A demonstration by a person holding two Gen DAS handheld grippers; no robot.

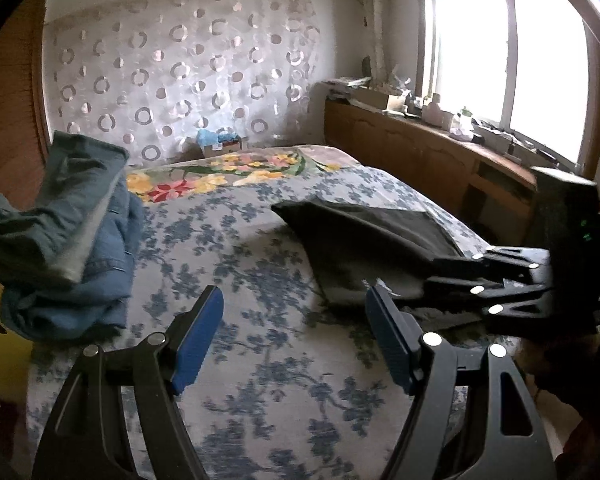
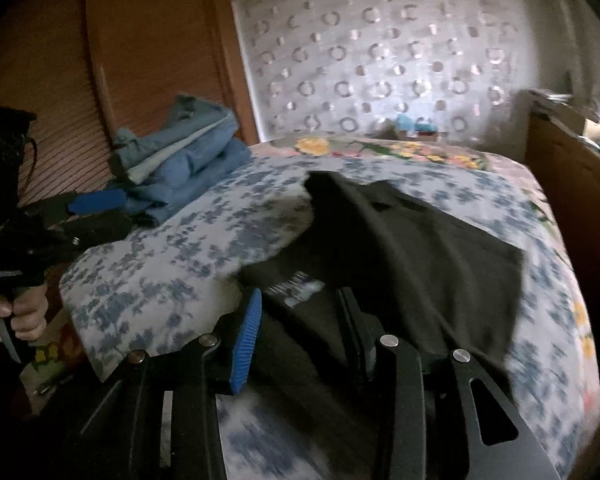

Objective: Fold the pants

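On flowered bedspread (image 1: 260, 320): left gripper (image 1: 294, 340) wide open, empty; right gripper (image 2: 300, 336) part-open over black pants (image 2: 420, 240), unpinched; jeans stack (image 1: 68, 240) leftward.

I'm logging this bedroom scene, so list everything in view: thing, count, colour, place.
black pants: one, black, spread on the bed, right side.
jeans pile: one stack, blue and teal, left edge of the bed.
bedspread: one, white with blue flowers, covering the bed.
cardboard box: one, brown, at the far wall.
sideboard: one, wooden, cluttered, under the window.
left gripper: one, black with blue pads, open, empty.
right gripper: one, same build, open over the black pants.
hand: one, on the left gripper's handle.
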